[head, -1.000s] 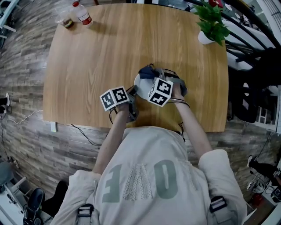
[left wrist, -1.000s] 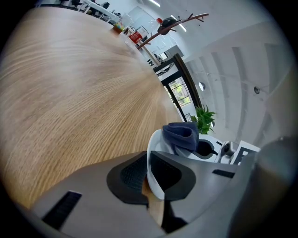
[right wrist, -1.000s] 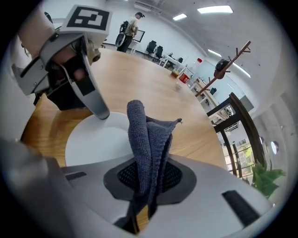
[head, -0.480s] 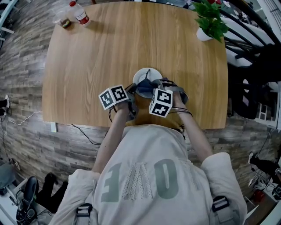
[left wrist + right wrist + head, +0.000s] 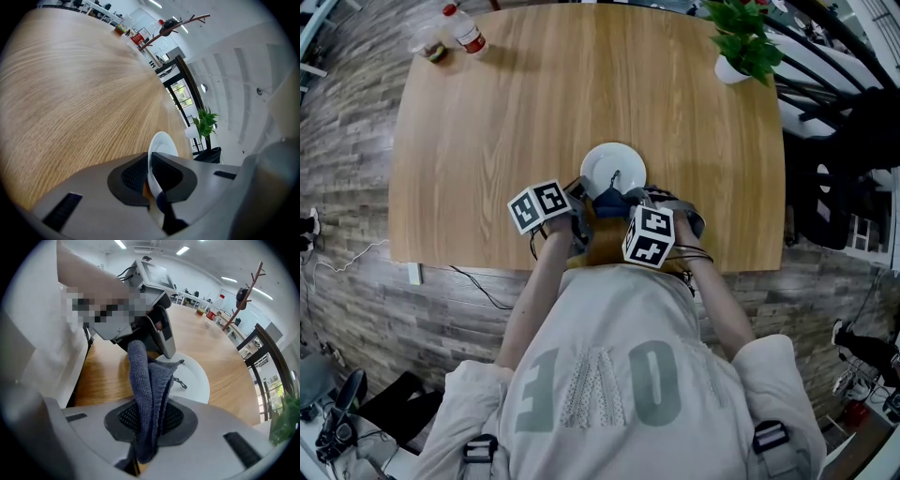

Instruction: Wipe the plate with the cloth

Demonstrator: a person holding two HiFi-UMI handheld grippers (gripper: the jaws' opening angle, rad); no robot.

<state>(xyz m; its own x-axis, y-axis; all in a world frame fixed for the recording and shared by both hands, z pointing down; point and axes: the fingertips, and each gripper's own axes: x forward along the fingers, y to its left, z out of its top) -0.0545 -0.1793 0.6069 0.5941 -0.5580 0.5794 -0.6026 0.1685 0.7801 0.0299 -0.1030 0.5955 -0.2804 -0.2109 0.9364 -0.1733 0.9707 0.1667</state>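
A white plate (image 5: 614, 165) lies on the wooden table (image 5: 487, 141) near its front edge. My left gripper (image 5: 580, 195) is shut on the plate's near-left rim; in the left gripper view the rim (image 5: 161, 144) stands edge-on between the pads of that gripper (image 5: 149, 165). My right gripper (image 5: 621, 206) is shut on a dark blue cloth (image 5: 608, 199) that hangs onto the plate's near edge. In the right gripper view the folded cloth (image 5: 149, 390) rises out of that gripper (image 5: 150, 417), its tip on the plate (image 5: 196, 380), with the left gripper (image 5: 161, 336) just behind it.
A bottle (image 5: 467, 28) with a red cap and a small jar (image 5: 435, 52) stand at the table's far left corner. A potted plant (image 5: 741, 42) stands at the far right corner. Dark chairs (image 5: 839, 141) crowd the right side.
My right gripper has drawn the cloth from the middle of the plate back to its near edge, so most of the white plate now shows. The left gripper has kept its hold.
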